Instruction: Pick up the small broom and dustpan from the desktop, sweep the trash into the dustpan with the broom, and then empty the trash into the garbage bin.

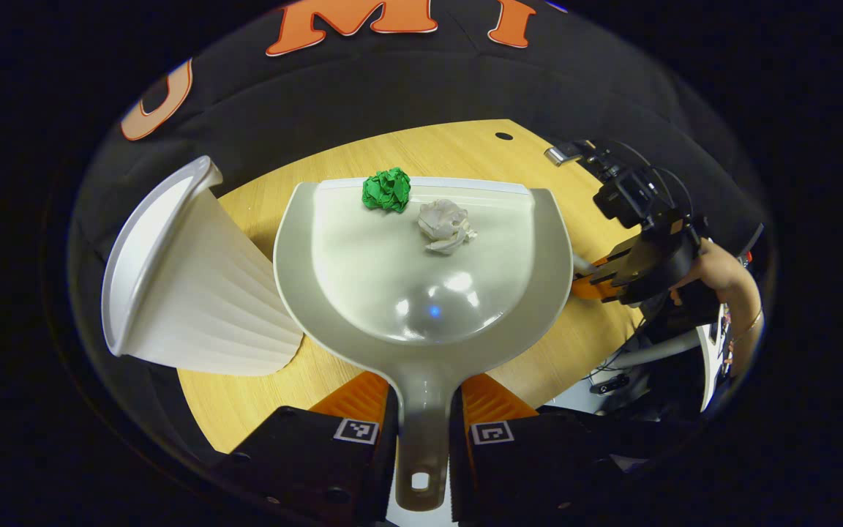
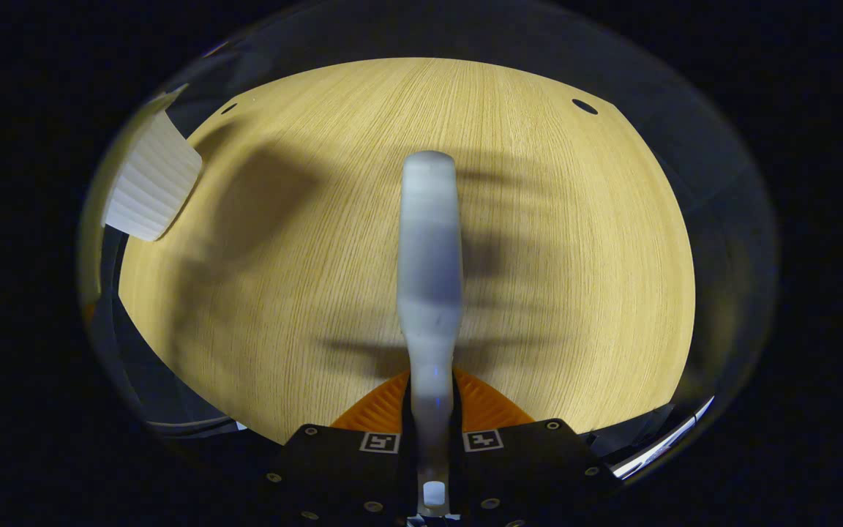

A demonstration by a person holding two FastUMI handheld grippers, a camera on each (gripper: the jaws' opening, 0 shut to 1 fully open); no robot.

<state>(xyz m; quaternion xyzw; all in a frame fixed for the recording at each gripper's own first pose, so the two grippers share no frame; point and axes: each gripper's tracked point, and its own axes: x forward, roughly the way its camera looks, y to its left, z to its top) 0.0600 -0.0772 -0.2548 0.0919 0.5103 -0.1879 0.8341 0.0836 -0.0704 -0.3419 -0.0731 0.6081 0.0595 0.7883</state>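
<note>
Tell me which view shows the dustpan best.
The left gripper view. There the dustpan lies whole in front of the camera, its handle clamped in the left gripper, with the green paper ball and the white paper ball inside it. The right gripper view gives the broom over the wooden table instead.

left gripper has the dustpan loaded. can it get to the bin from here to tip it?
Probably yes. The left gripper holds the dustpan by its handle, both paper balls inside. The white bin stands just beside the pan, nothing between them.
</note>
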